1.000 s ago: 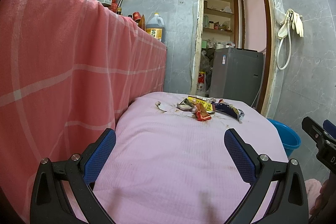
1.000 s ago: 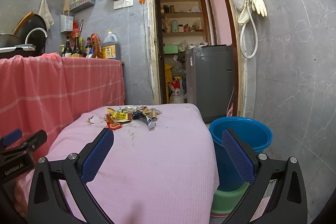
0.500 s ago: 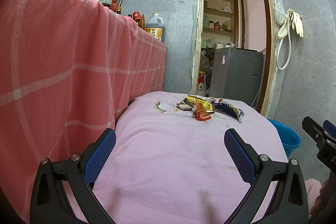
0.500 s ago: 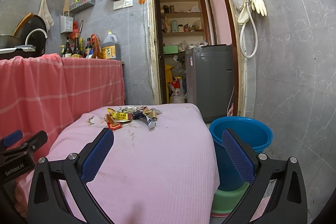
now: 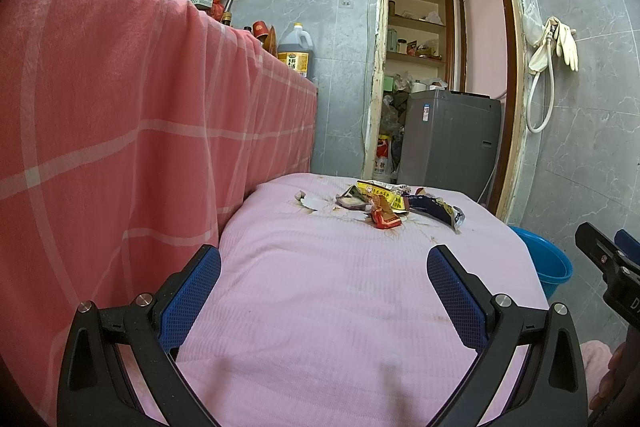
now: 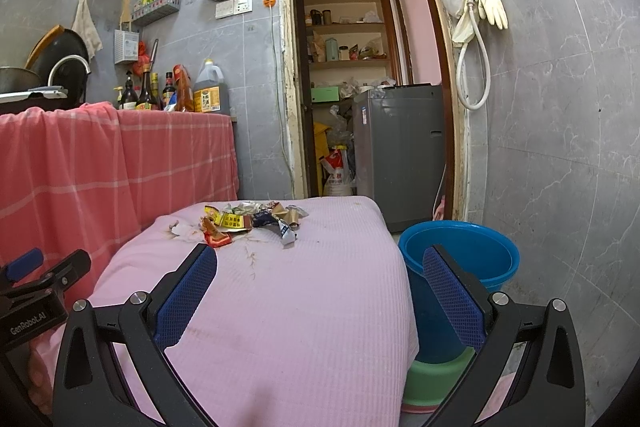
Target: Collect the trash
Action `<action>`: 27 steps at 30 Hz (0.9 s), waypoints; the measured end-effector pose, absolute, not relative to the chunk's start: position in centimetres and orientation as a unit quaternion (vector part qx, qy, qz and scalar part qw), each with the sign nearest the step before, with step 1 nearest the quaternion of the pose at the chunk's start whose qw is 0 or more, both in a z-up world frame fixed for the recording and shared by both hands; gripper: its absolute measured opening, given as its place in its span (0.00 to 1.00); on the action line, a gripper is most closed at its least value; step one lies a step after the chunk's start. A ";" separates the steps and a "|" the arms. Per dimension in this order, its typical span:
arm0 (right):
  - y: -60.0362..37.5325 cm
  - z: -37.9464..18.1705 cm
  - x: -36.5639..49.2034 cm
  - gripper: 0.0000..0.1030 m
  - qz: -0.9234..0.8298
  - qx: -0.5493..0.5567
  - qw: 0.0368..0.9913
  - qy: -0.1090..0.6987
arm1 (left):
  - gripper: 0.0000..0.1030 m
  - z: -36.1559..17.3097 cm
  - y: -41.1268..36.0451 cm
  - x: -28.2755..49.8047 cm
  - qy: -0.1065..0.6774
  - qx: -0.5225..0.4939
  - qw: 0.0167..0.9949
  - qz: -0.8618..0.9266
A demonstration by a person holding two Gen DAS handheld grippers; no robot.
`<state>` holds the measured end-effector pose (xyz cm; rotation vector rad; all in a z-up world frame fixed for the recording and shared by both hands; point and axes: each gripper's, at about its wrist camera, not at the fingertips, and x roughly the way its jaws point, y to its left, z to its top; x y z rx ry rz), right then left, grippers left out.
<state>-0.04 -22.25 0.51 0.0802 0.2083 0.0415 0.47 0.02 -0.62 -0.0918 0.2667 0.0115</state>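
A pile of trash wrappers (image 5: 386, 201) lies at the far end of the pink-covered table (image 5: 320, 287); it also shows in the right wrist view (image 6: 244, 223). A red wrapper (image 5: 385, 219) sits at the pile's near edge, a crumpled white paper (image 5: 312, 202) to its left. A blue bucket (image 6: 460, 267) stands on the floor right of the table. My left gripper (image 5: 324, 287) is open and empty over the table's near part. My right gripper (image 6: 320, 285) is open and empty, near the table's right edge.
A counter draped in a pink-red checked cloth (image 5: 120, 127) runs along the left, with bottles (image 6: 160, 91) on top. A doorway with a grey washing machine (image 6: 400, 151) is behind the table. The blue bucket rests on green and pink basins (image 6: 436, 383).
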 end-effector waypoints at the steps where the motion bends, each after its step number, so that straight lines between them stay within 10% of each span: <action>1: -22.3 0.5 0.0 1.00 0.021 0.041 0.993 0.105 | 0.98 -0.6 0.0 0.5 0.133 -0.046 0.990 0.005; 27: -21.9 0.3 0.2 1.00 0.026 0.041 0.993 0.106 | 0.98 -0.7 0.1 0.7 0.135 -0.045 0.990 0.008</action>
